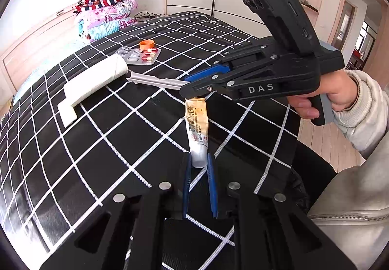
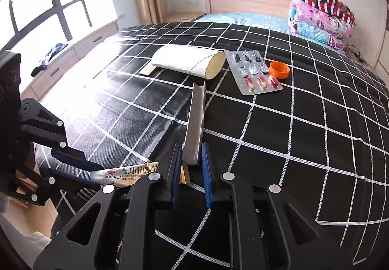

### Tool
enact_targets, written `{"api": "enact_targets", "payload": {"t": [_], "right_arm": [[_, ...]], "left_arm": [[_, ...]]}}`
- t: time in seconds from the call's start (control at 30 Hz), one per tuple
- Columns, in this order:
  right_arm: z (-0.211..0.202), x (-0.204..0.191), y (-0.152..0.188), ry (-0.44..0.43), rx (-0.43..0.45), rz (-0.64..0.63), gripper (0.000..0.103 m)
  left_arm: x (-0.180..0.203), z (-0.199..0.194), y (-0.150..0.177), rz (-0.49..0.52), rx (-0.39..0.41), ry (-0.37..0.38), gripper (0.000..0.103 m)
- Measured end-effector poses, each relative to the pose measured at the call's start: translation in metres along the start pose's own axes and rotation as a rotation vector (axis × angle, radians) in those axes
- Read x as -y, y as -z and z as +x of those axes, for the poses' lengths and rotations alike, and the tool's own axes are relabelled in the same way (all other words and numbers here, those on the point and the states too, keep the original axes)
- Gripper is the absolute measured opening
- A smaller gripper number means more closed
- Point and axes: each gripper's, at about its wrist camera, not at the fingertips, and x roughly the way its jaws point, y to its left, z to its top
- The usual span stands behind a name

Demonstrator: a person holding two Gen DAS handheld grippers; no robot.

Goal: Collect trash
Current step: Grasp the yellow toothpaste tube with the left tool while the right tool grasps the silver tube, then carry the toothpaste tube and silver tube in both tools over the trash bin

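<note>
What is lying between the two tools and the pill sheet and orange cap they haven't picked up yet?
Only open bedspread. The right tool is shut on a grey strip and the left tool on a cream tube. The paper roll lies beside the pill sheet and orange cap, not in front.

Ointment tube [image 1: 197, 129]: its crimped top end is hidden behind the right gripper [image 1: 192, 86], centre of the left wrist view.
Person: only a hand [image 1: 333, 94] and a pale sleeve [image 1: 362, 121] show, cut off at the right edge.
Dark cloth [image 2: 49, 57] on the window ledge, left of the right wrist view: too small to identify.
Blister pack [image 2: 255, 73]: print unreadable.
</note>
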Motion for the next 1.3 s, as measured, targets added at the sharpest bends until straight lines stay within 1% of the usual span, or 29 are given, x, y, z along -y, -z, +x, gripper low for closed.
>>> {"api": "enact_targets", "payload": {"t": [0.27, 0.6, 0.9, 1.3], "right_arm": [[-0.011, 0.001, 0.001, -0.031, 0.041, 0.042, 0.016], [-0.024, 0.003, 0.007, -0.013, 0.067, 0.065, 0.015], [-0.039, 0.001, 0.017, -0.011, 0.094, 0.071, 0.015], [-0.074, -0.013, 0.029, -0.01, 0.143, 0.046, 0.015]], "left_arm": [[0.004, 0.001, 0.005, -0.016, -0.013, -0.014, 0.013], [0.008, -0.011, 0.013, -0.048, 0.011, -0.032, 0.013], [0.014, -0.029, 0.023, -0.094, 0.049, -0.06, 0.013], [0.034, -0.058, 0.029, -0.118, 0.108, -0.087, 0.013]]}}
